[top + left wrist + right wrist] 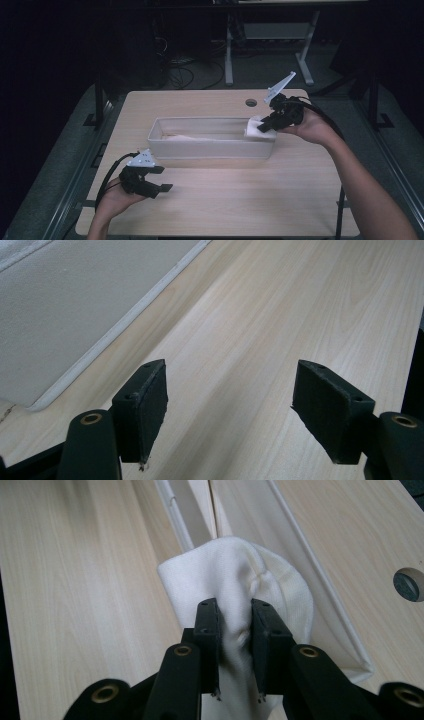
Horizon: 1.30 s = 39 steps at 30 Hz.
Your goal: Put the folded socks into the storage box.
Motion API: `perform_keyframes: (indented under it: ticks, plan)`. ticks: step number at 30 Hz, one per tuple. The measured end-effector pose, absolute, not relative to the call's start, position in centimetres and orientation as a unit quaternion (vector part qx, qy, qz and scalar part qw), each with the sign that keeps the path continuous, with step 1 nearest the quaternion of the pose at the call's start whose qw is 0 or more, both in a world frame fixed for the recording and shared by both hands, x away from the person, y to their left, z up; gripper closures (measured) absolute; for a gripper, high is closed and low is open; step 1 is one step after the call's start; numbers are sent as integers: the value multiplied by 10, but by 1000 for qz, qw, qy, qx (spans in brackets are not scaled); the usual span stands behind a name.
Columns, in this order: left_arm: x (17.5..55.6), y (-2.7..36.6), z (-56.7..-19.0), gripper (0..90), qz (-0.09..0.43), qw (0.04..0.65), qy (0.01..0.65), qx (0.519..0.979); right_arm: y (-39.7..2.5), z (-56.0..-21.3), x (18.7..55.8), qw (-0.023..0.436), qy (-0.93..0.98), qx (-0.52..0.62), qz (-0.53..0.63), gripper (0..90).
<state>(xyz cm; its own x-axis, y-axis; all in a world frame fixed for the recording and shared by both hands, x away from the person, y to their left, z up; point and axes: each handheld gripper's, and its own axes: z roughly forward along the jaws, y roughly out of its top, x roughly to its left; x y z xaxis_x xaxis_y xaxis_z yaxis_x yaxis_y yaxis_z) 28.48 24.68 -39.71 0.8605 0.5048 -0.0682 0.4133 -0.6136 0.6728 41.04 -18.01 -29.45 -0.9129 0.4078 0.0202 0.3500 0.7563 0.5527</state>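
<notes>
The pale wooden table (225, 200) carries a long, shallow, white rectangular plastic bin (210, 149) set across its middle, with a round cable hole (251, 102) in the tabletop behind the bin's right end. Inside the bin, along its floor, lies something pale and flat (190, 137); whether it is another piece of cloth cannot be told from here.

The work in hand appears to be putting a folded white cloth (257, 128) into the bin. The right gripper (266, 126) is clamped on this cloth: in the right gripper view its two black jaws stand narrow, pinching a bunch of the soft knit fabric (235, 585) between them. The cloth hangs at the bin's right end, over the rim and just above the inside, so it looks carried most of the way but not yet let go.

The left gripper (161, 178) rests near the table's front left corner, in front of the bin and apart from it, its jaws spread wide with only bare wood between them (230, 405); the bin's wall (75, 315) passes at the upper left of its own view.

What seems left: lower the cloth into the bin and release it.
</notes>
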Motion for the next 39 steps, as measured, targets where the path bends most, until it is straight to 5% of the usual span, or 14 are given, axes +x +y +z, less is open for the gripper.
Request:
perform_keyframes:
  ticks: [39]
  plan:
    - [282, 260, -395, 298, 63, 368, 274, 887, -175, -326, 449, 38, 940, 222, 255, 747]
